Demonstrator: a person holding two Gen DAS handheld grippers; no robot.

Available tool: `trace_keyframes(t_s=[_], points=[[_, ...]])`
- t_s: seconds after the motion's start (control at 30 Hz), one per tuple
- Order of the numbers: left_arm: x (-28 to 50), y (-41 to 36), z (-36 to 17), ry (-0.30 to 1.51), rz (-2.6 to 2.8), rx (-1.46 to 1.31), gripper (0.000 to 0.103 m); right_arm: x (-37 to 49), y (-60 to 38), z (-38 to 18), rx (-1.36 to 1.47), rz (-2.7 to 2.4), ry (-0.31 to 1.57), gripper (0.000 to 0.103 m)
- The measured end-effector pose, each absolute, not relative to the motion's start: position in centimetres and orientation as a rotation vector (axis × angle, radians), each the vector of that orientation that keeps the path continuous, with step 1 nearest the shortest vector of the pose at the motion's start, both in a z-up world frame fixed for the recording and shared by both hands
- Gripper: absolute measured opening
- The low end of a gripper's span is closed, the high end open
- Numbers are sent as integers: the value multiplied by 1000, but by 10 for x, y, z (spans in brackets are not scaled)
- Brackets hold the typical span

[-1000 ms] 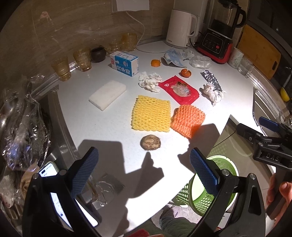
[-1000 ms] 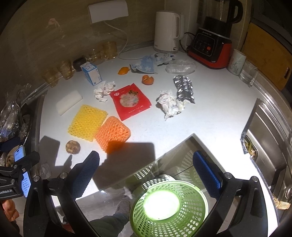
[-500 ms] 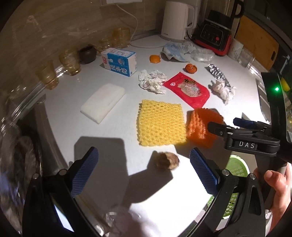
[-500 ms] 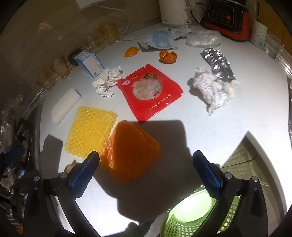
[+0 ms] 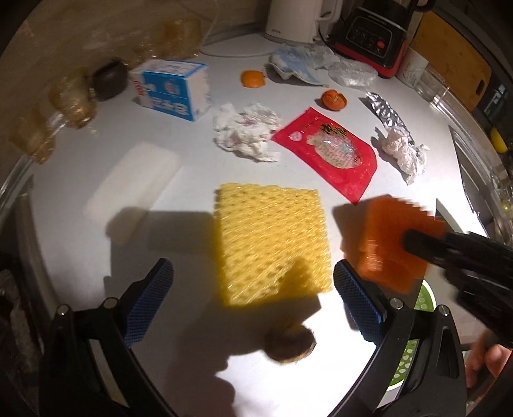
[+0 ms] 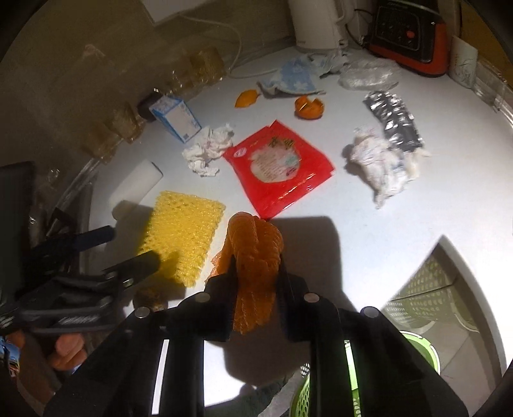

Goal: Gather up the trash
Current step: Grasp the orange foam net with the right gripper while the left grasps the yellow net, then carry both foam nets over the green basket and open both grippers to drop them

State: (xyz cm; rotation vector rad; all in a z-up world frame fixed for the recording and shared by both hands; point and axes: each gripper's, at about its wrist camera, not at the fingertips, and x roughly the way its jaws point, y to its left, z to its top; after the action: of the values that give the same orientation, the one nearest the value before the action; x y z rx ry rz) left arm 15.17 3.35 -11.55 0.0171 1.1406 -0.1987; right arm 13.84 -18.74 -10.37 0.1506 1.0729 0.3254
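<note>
Orange foam net [image 6: 255, 272] bunched up and pinched between the fingers of the right gripper [image 6: 256, 272], jaws just closed on it, held at the front edge of the white counter [image 6: 400, 231] with the green basket [image 6: 420, 348] below and to the right. Seen from the left wrist as a blurred orange slab [image 5: 386, 243] with the right gripper's dark finger clamped across it. Just beside it to the left, lying flat: yellow foam net [image 5: 272, 240]. Beyond, toward the wall: red packet [image 5: 330, 150], crumpled white tissue [image 5: 245, 131], second crumpled tissue [image 5: 404, 150] touching a silver foil wrapper [image 5: 383, 109], two pieces of orange peel [image 5: 333, 99], blue-and-white carton [image 5: 173, 89], white foam block [image 5: 134, 176]. Left gripper [image 5: 253, 304] with fingers spread wide and nothing between them, hanging over the near end of the yellow net. Small brown lump [image 5: 290, 343] in shadow, close to the counter edge. Kettle [image 5: 296, 19] and blender base [image 5: 372, 35] at the back.
</note>
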Motion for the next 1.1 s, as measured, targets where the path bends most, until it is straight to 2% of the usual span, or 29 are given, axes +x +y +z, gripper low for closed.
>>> trace_keyframes(t_s=[0.2, 0.33, 0.4, 0.47, 0.53, 0.7, 0.9, 1.1], points=[[173, 16, -137, 1213, -220, 13, 95, 119, -224, -78, 165, 281, 1027, 22], [178, 6, -143, 1219, -200, 58, 81, 105, -246, -71, 167, 241, 1018, 22], [178, 2, -140, 1208, -199, 80, 66, 102, -255, -71, 170, 221, 1020, 24], [178, -1, -137, 1204, -205, 94, 36, 100, -260, -73, 171, 204, 1023, 25], [179, -1, -135, 1204, -219, 88, 23, 98, -267, -73, 177, 194, 1025, 25], [177, 2, -130, 1163, -203, 112, 20, 88, -276, -72, 172, 184, 1020, 25], [138, -20, -82, 1090, -316, 149, 20, 60, -293, -76, 132, 179, 1040, 28], [78, -83, -67, 1125, -583, 117, 21, 19, -322, -121, 106, 123, 1149, 28]])
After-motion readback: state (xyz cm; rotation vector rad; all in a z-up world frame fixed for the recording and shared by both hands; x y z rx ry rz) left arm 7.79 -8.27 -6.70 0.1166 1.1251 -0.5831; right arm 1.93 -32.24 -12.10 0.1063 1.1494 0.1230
